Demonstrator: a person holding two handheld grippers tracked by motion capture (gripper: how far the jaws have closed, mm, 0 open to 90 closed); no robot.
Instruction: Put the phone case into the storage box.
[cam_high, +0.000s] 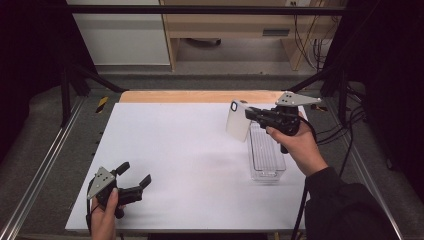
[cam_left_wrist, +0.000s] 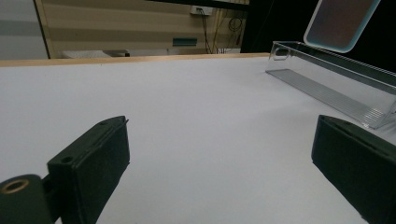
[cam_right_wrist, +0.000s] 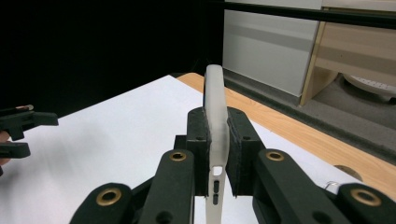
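A translucent white phone case (cam_high: 238, 121) hangs in the air above the table's right side, edge-on in the right gripper view (cam_right_wrist: 216, 135). My right gripper (cam_high: 251, 115) is shut on it, jaws pressing both faces (cam_right_wrist: 217, 151). Just below and to the right lies a clear plastic tray (cam_high: 266, 154), long and narrow, with nothing visible inside; it appears at the right of the left gripper view (cam_left_wrist: 336, 84), with the case (cam_left_wrist: 340, 22) above it. My left gripper (cam_high: 134, 176) rests low near the table's front left, jaws wide apart (cam_left_wrist: 219, 168) with nothing between them.
A white sheet (cam_high: 180, 150) covers the table, with a wooden strip (cam_high: 200, 96) along its far edge. Metal rails (cam_high: 45, 160) and dark frame posts flank the table. Cables hang at the right (cam_high: 345, 130). A wooden cabinet (cam_high: 240, 30) stands beyond.
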